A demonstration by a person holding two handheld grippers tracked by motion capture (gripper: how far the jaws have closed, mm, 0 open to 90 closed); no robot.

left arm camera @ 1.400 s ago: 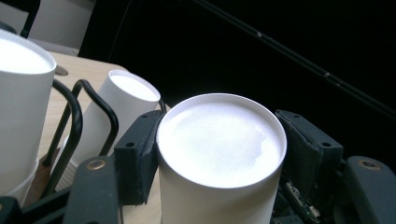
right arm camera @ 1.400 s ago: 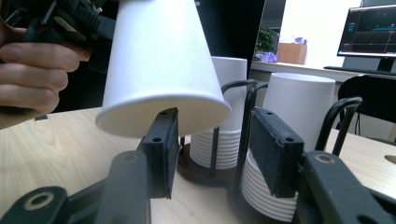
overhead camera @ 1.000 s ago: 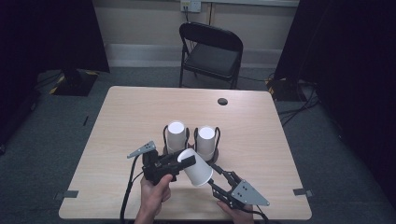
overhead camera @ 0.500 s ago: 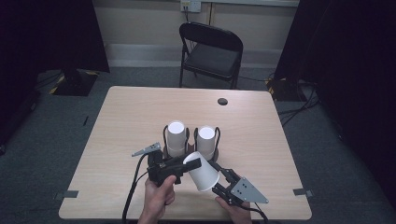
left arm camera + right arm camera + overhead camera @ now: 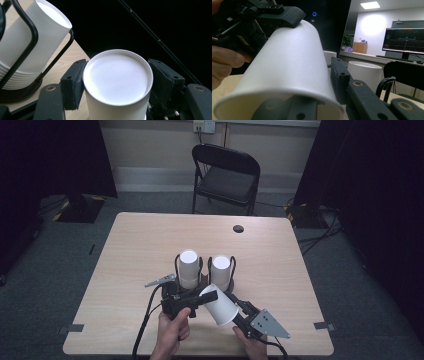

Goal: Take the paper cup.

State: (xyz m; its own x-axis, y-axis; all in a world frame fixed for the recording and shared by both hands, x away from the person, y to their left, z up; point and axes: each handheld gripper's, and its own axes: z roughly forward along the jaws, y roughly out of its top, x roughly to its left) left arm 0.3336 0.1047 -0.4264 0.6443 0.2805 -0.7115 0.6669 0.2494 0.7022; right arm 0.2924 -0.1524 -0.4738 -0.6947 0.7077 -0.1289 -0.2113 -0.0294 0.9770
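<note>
Room light: even and soft from overhead, table (image 5: 150,245) well lit, dark curtains at both sides.
Shadows: faint, short.
Ceiling panel (image 5: 369,5): glares, with a bright wash on the wall below it.
Paper cup (image 5: 287,70): close and soft (nearly blurred), background sharper.
Left gripper view: black, unlit backdrop.

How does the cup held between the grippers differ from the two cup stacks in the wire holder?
The held cup is single, tilted and off the table, with the left gripper at its base; the stacks are nested, upright, bases up, in the wire holder. All are plain white paper.
</note>
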